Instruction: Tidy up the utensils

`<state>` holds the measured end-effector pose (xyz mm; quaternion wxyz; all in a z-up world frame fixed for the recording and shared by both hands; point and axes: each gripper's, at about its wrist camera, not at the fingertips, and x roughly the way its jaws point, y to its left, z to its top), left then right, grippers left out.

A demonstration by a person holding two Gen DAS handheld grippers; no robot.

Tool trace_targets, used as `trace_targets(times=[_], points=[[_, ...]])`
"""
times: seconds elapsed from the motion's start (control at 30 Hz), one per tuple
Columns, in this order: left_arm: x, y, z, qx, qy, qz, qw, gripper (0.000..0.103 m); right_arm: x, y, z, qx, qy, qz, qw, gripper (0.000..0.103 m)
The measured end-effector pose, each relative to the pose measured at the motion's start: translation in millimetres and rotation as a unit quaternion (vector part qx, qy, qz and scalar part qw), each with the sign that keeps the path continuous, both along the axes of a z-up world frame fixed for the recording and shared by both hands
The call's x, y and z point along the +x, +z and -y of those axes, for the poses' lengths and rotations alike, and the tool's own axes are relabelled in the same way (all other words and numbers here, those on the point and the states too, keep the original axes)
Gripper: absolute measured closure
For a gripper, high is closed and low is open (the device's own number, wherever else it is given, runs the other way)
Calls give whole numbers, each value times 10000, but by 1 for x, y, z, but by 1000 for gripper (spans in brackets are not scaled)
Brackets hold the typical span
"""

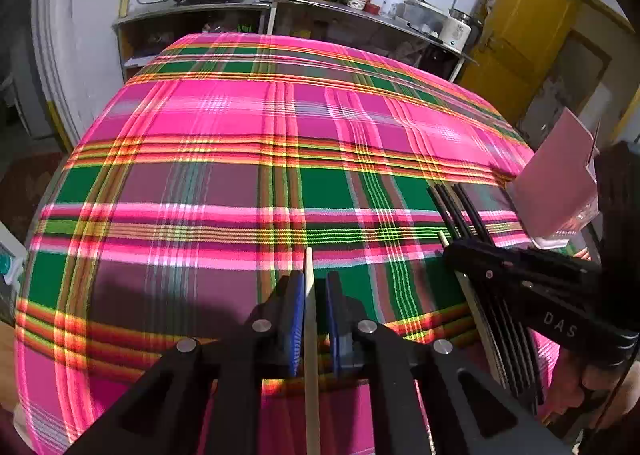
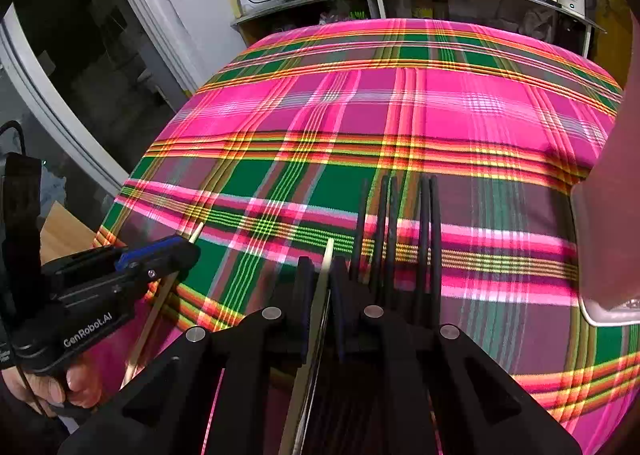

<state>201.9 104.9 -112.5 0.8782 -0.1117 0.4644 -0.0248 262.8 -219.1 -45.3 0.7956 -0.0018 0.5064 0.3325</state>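
The left gripper [image 1: 312,319] is clamping one pale wooden chopstick [image 1: 310,335] between its blue pads. The right gripper [image 2: 322,295] is likewise pinching a second pale wooden chopstick [image 2: 320,295]. Black chopsticks [image 2: 404,231] are lying together on the pink-and-green plaid tablecloth [image 2: 440,107], just right of that gripper and near a pink container [image 1: 556,179].

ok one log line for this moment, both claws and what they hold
left claw shut on pale chopstick | right claw shut on second pale chopstick | black chopsticks on plaid cloth
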Motion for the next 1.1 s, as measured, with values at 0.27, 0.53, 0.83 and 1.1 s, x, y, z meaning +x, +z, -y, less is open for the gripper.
trace_targets(times=[0.27,0.53,0.83,1.1], points=[[11,0,7,328,-125,-49,9994,95,6,0,-14,-216,77,58,9997,97],[9,7,0,189,-95,-81,9997,99,2,17,-7,-57,66,156,9998,97],[-10,53,6,93,-205,368,9991,99,-8,61,12,252,-31,499,9984,98],[-35,110,15,29,-383,894,9953,99,-31,108,37,570,-174,913,9940,98]])
